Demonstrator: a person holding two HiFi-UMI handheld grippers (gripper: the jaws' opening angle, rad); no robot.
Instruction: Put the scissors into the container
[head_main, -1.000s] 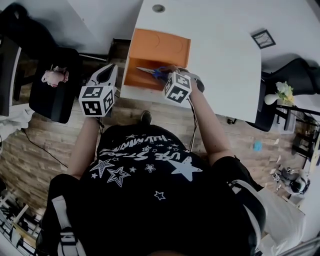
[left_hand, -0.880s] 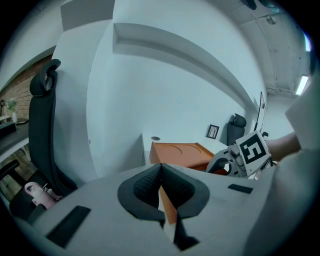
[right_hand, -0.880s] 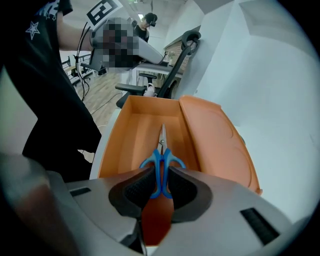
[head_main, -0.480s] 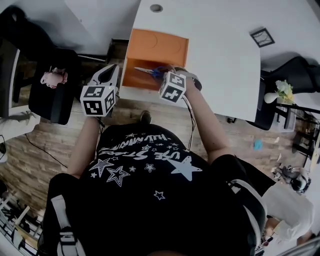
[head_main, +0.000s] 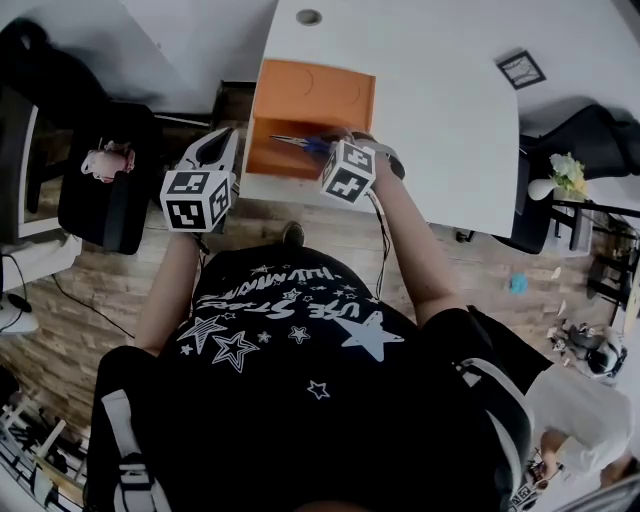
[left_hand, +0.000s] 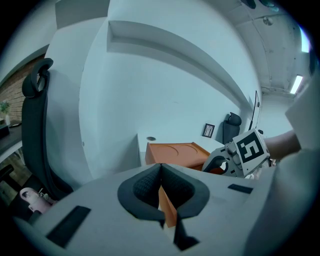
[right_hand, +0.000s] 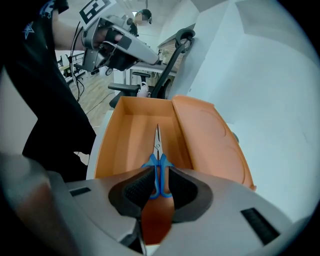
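An orange container (head_main: 265, 152) stands open at the white table's near left corner, its lid (head_main: 312, 92) folded back beyond it. Blue-handled scissors (head_main: 300, 143) hang over the open tray with blades pointing left. My right gripper (head_main: 328, 143) is shut on their handles. In the right gripper view the scissors (right_hand: 158, 159) sit between the pads, blades pointing into the container (right_hand: 122, 135). My left gripper (head_main: 214, 142) hovers left of the container, off the table's edge, jaws together and holding nothing. The left gripper view shows it (left_hand: 160, 167) facing the container (left_hand: 175, 152) and the right gripper (left_hand: 235, 159).
The white table (head_main: 440, 90) carries a small framed picture (head_main: 524, 72) at its right and a cable hole (head_main: 309, 17) at the back. A black chair (head_main: 100, 190) stands left of the table, another (head_main: 590, 150) right, beside a vase of flowers (head_main: 562, 182).
The right gripper with the scissors has shifted only a little over the container's near edge. The left gripper has hardly moved.
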